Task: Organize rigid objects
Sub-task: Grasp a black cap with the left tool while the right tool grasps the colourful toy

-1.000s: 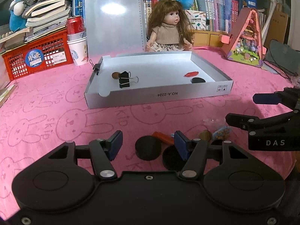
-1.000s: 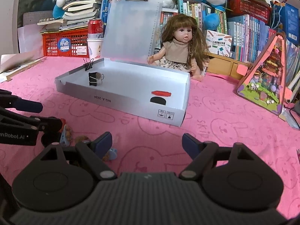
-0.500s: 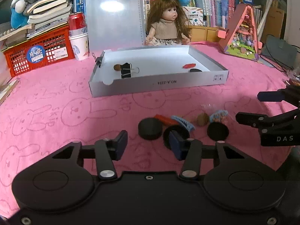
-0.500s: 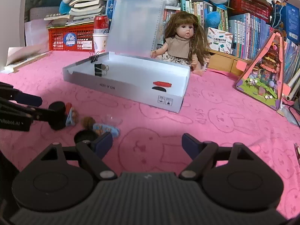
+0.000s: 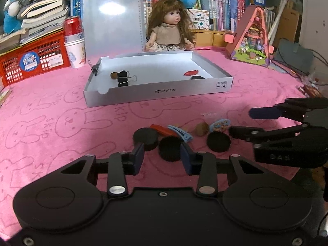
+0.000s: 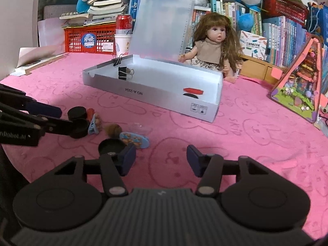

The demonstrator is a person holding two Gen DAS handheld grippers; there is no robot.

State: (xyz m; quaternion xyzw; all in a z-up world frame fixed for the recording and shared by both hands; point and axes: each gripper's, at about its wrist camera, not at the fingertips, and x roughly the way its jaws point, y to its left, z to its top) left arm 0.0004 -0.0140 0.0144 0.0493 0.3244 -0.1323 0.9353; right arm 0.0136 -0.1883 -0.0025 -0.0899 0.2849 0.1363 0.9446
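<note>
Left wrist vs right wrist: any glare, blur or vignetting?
Left wrist: bright glare patch on the translucent plastic clipboard lid, dark fisheye corners, straight edges bowed. Right wrist: same lid without hotspot, pale blurred area at left edge, the pink bunny-print cloth sharp.

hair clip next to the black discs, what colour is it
Light blue hair clip, clearest in the left wrist view.

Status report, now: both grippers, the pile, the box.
Left gripper open, lined up on a black disc. Right gripper open, empty, beside another disc. White box open, holds binder clip. Hair clips, nut crowd the discs.
</note>
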